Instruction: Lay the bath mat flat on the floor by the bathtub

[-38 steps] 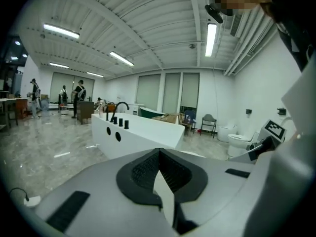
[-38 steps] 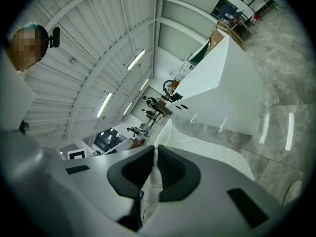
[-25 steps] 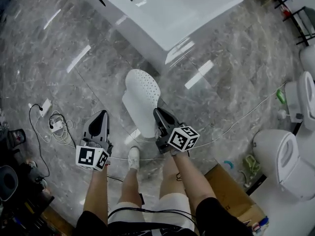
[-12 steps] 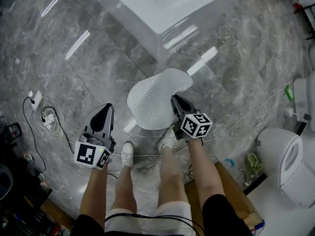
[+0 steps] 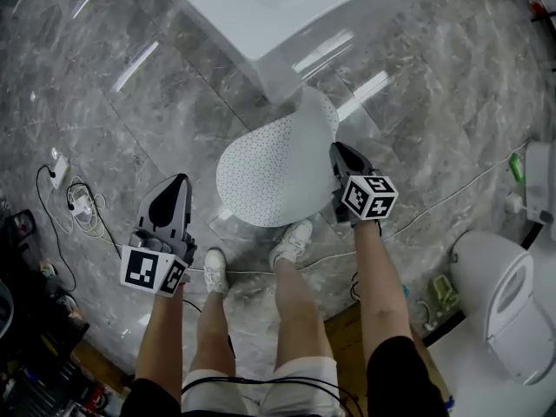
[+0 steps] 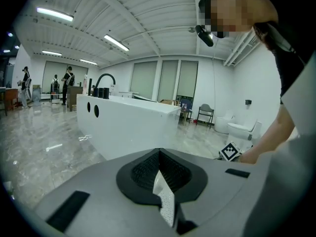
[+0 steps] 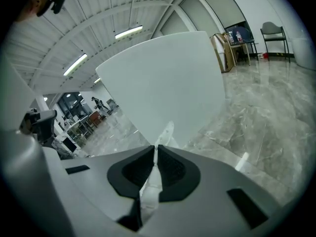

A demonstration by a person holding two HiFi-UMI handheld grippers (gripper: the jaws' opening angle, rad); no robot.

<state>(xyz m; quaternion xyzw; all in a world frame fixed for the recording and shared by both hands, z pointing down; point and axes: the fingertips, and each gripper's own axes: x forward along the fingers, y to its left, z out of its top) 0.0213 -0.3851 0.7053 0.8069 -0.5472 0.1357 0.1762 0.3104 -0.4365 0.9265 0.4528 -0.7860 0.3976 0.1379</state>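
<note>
The white dotted bath mat (image 5: 274,168) is lifted off the floor and bulges like a dome just short of the white bathtub (image 5: 278,68). My right gripper (image 5: 334,150) is shut on its right edge. In the right gripper view a bit of mat (image 7: 167,131) pokes out past the shut right gripper (image 7: 155,146), with the bathtub (image 7: 163,83) ahead. My left gripper (image 5: 178,182) is left of the mat, with bare floor showing between them. The left gripper (image 6: 158,152) pinches a thin white dotted strip (image 6: 165,201), facing the bathtub (image 6: 128,127).
The person's shoes (image 5: 213,272) stand on the grey marble floor below the mat. A power strip and coiled cables (image 5: 74,200) lie at the left; a thin cable (image 5: 434,207) runs right. A toilet (image 5: 499,302) stands at the right, and several people (image 6: 64,85) far off.
The mat went from hanging folded and narrow to spread wide and raised. My right gripper moved right and toward the tub with it. The left gripper kept level, still apart from the mat.
</note>
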